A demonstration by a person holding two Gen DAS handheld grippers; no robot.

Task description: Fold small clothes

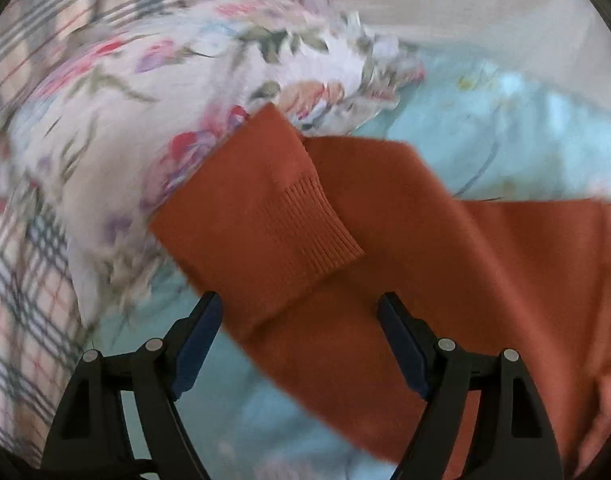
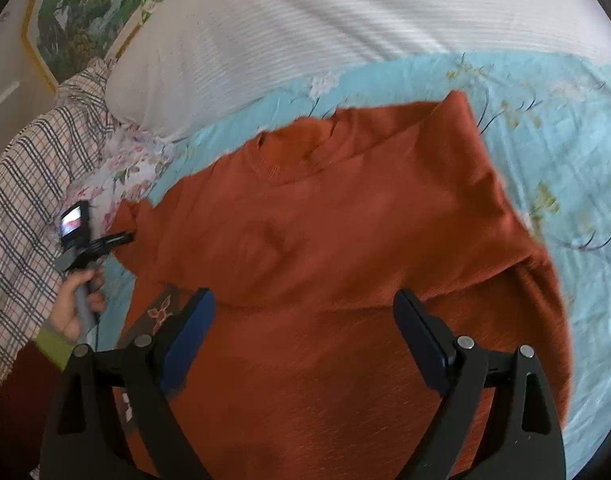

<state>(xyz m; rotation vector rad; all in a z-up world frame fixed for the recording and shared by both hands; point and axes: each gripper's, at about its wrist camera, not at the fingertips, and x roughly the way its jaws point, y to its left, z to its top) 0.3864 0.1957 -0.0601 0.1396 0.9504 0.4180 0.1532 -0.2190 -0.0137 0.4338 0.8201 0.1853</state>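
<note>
A rust-orange knit sweater (image 2: 337,240) lies on a light blue floral bedsheet (image 2: 545,128), neckline toward the far side. In the left wrist view its sleeve with a ribbed cuff (image 1: 265,216) lies folded across the body. My left gripper (image 1: 299,312) is open, just above the sleeve, holding nothing. It also shows at the sweater's left edge in the right wrist view (image 2: 117,240), held by a hand. My right gripper (image 2: 303,308) is open over the sweater's lower body, empty.
A floral pillow (image 1: 153,92) and a plaid cloth (image 2: 29,184) lie to the left. A white ribbed pillow (image 2: 305,32) lies beyond the sweater. A framed landscape picture (image 2: 81,12) hangs on the far wall.
</note>
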